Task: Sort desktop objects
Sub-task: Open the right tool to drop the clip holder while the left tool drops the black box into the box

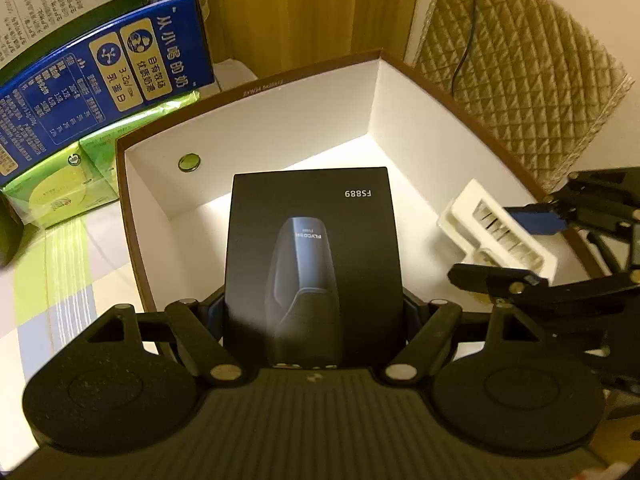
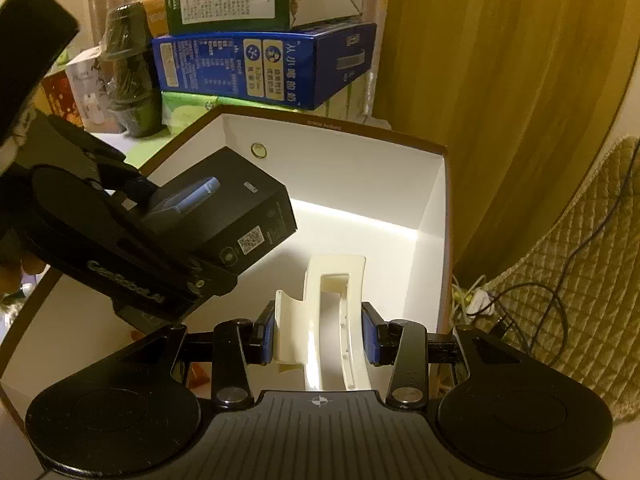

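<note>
Left wrist view: left gripper [image 1: 314, 312] clamps a black shaver box [image 1: 312, 248] marked FS889, held over the open white-lined storage box [image 1: 256, 120]; right gripper [image 1: 520, 248] at 3 o'clock grips a white hair claw clip [image 1: 500, 232]. Blue milk carton [image 1: 100, 80] at 10 o'clock. Right wrist view: right gripper [image 2: 318, 338] pads clenched on the clip [image 2: 332, 320] above the storage box [image 2: 340, 160] floor; shaver box [image 2: 236, 208] at 10 o'clock.
</note>
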Available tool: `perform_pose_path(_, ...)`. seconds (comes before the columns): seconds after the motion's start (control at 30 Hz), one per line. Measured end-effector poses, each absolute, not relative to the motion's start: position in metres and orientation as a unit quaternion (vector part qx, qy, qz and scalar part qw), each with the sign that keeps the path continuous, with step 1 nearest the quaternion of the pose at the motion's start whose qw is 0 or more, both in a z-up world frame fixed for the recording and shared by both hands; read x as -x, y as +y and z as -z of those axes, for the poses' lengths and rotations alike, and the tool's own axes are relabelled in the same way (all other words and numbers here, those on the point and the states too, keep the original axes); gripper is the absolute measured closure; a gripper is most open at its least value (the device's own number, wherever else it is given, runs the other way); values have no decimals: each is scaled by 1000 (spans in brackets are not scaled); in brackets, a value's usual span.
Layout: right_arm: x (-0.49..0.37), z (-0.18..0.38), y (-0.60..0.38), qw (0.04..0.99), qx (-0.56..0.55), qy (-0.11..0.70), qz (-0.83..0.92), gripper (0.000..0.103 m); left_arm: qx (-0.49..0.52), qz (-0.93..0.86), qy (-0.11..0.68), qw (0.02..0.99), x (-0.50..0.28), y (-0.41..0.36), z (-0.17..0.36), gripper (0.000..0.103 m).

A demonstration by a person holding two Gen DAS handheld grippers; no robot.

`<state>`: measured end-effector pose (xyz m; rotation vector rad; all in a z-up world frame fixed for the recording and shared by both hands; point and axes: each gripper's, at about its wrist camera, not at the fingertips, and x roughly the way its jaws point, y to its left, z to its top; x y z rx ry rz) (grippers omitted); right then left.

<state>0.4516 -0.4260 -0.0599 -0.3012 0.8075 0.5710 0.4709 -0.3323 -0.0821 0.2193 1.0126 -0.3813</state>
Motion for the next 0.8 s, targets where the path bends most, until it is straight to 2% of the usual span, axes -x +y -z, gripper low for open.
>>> perform_pose_path(0.3,-460,66,-422,861,159,393,-282,64,-138,172,487,845,-480,-340,96,26)
perform_pose_path(0.8,-464,69,-410,853,178,392,-295,64,-148,162,475,852,-481,-329,86,28)
